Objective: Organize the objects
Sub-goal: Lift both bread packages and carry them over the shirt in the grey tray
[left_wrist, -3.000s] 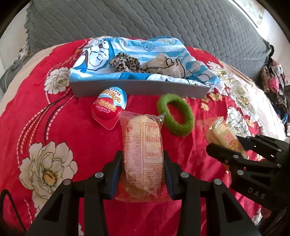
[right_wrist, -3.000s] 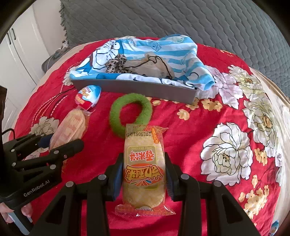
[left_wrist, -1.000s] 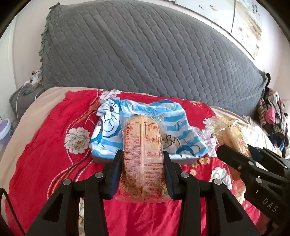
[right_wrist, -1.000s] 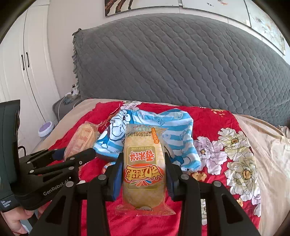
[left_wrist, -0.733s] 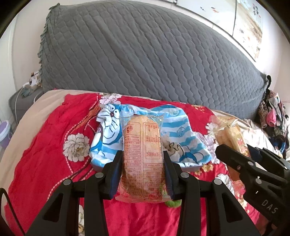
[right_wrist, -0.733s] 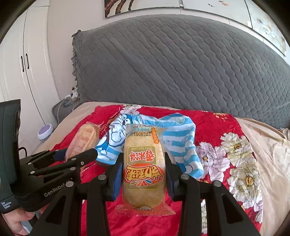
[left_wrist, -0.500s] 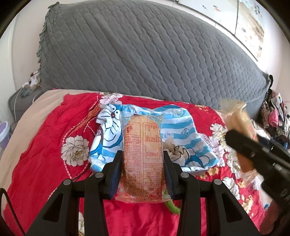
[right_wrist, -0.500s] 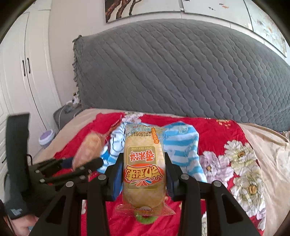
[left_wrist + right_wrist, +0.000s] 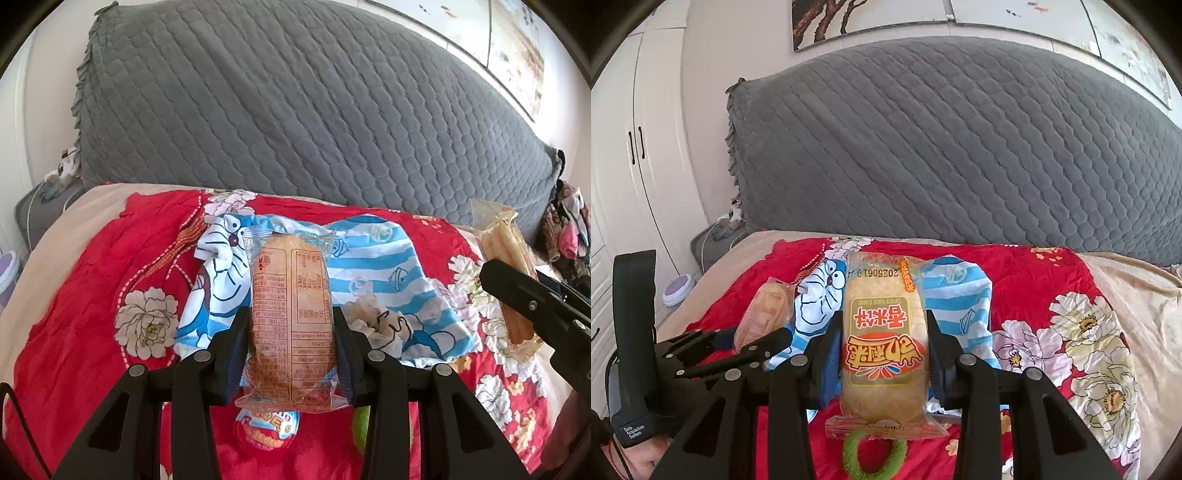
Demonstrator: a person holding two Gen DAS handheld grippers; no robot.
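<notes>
Left wrist view: left gripper closed on a clear-wrapped oval rice cake packet, nutrition label side up; both black fingers pressed against the packet's long edges, packet held upright above the red floral bedspread. Directly beyond the packet: blue-and-white striped cartoon-cat cloth, bunched up. Beige crumpled item resting on the near right part of the cloth. Below the packet's near edge: red, white and blue egg-shaped toy capsule, partly hidden; just right of it, a sliver of green fuzzy ring. Far side: grey quilted headboard cover. Right edge: right gripper gripping a second packet, seen edge-on.

Right wrist view: right gripper closed on an orange-and-yellow printed rice cake packet, print inverted, fingers clamped on both long sides. Green fuzzy ring lying on the bedspread just below the packet's near seal. Striped cloth behind the packet. Left gripper at left, clamped on the label-side packet; holder's hand at the lower left corner. White wardrobe doors at far left.
</notes>
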